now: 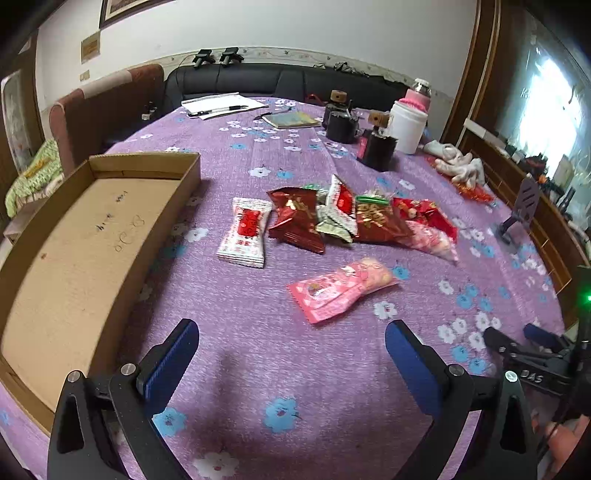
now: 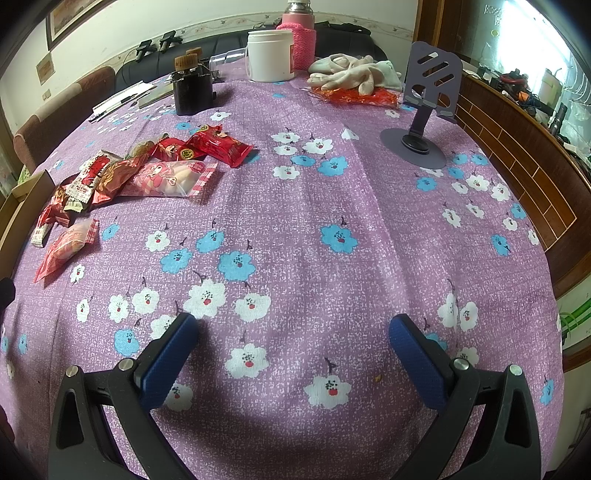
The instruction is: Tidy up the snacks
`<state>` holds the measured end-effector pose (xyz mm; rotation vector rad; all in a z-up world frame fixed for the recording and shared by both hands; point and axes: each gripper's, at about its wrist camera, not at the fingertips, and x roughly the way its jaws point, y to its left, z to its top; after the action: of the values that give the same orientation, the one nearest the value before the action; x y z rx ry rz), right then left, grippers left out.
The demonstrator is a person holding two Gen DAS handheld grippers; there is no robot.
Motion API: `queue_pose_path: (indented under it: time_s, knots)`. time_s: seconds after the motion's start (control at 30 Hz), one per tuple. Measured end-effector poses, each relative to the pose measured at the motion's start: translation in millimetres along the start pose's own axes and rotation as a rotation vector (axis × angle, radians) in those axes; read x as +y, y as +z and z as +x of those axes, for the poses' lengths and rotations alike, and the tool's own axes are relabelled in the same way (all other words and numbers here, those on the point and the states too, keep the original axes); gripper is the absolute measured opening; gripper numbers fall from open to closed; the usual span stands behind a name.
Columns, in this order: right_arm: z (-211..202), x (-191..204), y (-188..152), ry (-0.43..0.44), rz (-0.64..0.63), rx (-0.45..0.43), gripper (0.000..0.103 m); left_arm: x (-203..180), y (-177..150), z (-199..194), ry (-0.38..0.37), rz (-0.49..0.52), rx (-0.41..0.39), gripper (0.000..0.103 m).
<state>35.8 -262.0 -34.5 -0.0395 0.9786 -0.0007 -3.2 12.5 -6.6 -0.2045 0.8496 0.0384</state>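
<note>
A pile of red, white and pink snack packets (image 1: 343,218) lies mid-table on the purple flowered cloth. A white-and-red packet (image 1: 245,232) lies at its left and a pink packet (image 1: 340,290) lies nearest my left gripper (image 1: 291,338), which is open and empty above the cloth. An empty cardboard box (image 1: 88,236) sits to the left. In the right wrist view the same pile (image 2: 147,170) lies far left, with a pink packet (image 2: 68,245) nearer. My right gripper (image 2: 293,330) is open and empty over bare cloth; it also shows in the left wrist view (image 1: 517,339).
At the far side stand dark jars with wooden lids (image 1: 376,144), a white tub (image 2: 269,55), a pink-sleeved flask (image 2: 301,33), papers with a pen (image 1: 218,107) and a notebook (image 1: 291,120). White gloves (image 2: 354,75) and a purple phone stand (image 2: 424,110) sit at the right.
</note>
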Motion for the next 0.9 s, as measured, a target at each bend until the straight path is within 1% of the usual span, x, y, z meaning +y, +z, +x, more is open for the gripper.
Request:
queue_pose_path:
  time_s: [0.07, 0.13, 0.17, 0.2, 0.27, 0.3, 0.33, 0.37, 0.43, 0.47, 0.5, 0.57, 0.6, 0.67, 0.77, 0.83, 0.9]
  knots:
    - [0.1, 0.1, 0.1, 0.000, 0.000, 0.000, 0.103, 3.7, -1.9, -0.9, -0.058, -0.044, 0.005, 0.102]
    - [-0.3, -0.5, -0.3, 0.000, -0.001, 0.000, 0.103, 7.8, -5.1, -0.9, -0.114, -0.119, 0.011, 0.102]
    - [-0.6, -0.8, -0.5, 0.000, -0.001, 0.000, 0.103, 10.2, -6.0, -1.1, -0.138, -0.150, 0.020, 0.102]
    - [-0.7, -1.0, -0.6, 0.000, -0.001, 0.000, 0.103, 10.9, -6.2, -0.5, -0.145, -0.159, 0.038, 0.102]
    - [-1.1, -1.6, -1.0, 0.000, -0.002, -0.001, 0.103, 5.5, -5.8, 0.4, -0.095, -0.119, 0.068, 0.102]
    - [-1.3, -1.9, -1.1, 0.001, -0.003, -0.001, 0.103, -0.3, -6.3, -0.6, -0.042, -0.072, 0.069, 0.102]
    - [-1.3, -2.1, -1.1, 0.001, -0.004, -0.003, 0.103, -3.4, -8.5, -1.6, -0.019, -0.044, 0.066, 0.102]
    - [-0.4, -2.6, 2.3, 0.001, -0.006, -0.006, 0.103, -5.1, -9.7, -1.8, -0.024, -0.027, 0.071, 0.102]
    - [1.2, 1.6, 3.6, 0.000, -0.011, -0.009, 0.103, -5.0, -9.3, 1.8, -0.073, -0.029, 0.115, 0.102]
    - [-1.8, 3.1, 0.9, -0.001, -0.013, -0.011, 0.103, -4.2, -8.9, 2.4, -0.082, -0.033, 0.121, 0.102]
    - [-1.8, 4.1, 2.7, -0.002, -0.015, -0.013, 0.103, -3.2, -8.6, 0.7, -0.073, -0.037, 0.107, 0.102]
    - [-1.4, 4.5, 3.6, -0.002, -0.016, -0.015, 0.103, -4.3, -6.7, -5.6, -0.029, -0.011, 0.050, 0.102]
    - [0.2, 2.5, 2.9, -0.001, -0.016, -0.016, 0.103, -6.4, -5.2, -6.0, -0.009, 0.011, 0.048, 0.102]
    - [1.6, 1.2, 2.9, 0.001, -0.015, -0.018, 0.103, -5.0, -3.1, -6.7, -0.020, 0.013, 0.046, 0.102]
    - [1.9, 0.9, 3.4, 0.000, -0.016, -0.017, 0.103, -0.9, -1.3, -7.5, -0.028, -0.005, 0.022, 0.102]
    - [1.7, 1.3, 3.3, 0.000, -0.016, -0.017, 0.103, 1.3, -1.1, -7.9, -0.023, -0.020, 0.002, 0.102]
    - [1.8, 1.4, 3.3, -0.001, -0.017, -0.018, 0.103, 5.3, 0.3, -6.3, -0.019, -0.043, 0.001, 0.102]
